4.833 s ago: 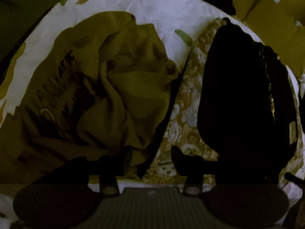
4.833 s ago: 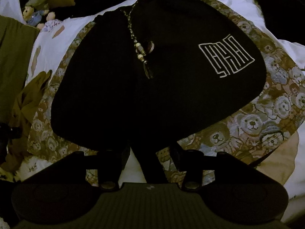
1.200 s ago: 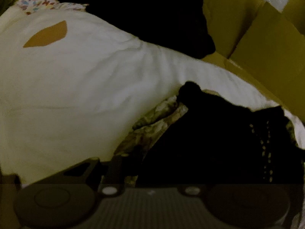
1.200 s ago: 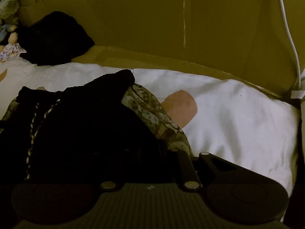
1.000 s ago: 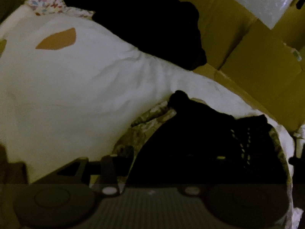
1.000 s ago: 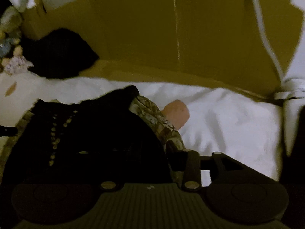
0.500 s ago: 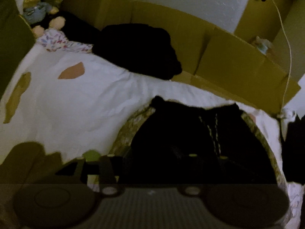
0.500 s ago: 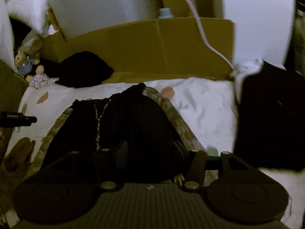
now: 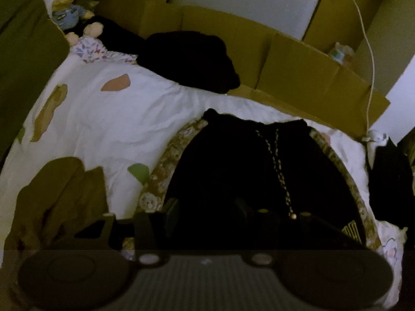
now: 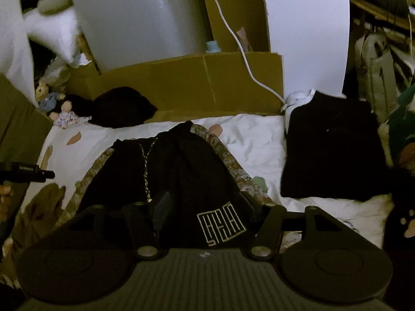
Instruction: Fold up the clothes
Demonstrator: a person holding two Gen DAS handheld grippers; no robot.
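Black shorts with a braided drawstring and a white logo lie flat on a teddy-bear print cloth on the white bedcover. My left gripper hangs above the shorts' near left part, open, with nothing held between its fingers. My right gripper hovers above the near end by the logo. Its jaws are opening and grip nothing. The tip of the left gripper shows at the left edge of the right wrist view.
A crumpled olive garment lies near left. A folded black garment sits to the right and a black pile at the back. Cardboard walls border the bed's far side. A soft bear and a white cable are behind.
Both grippers let go of the shorts' far edge, then pulled back and up. The whole garment now shows flat on the print cloth. The right jaws have spread wider.
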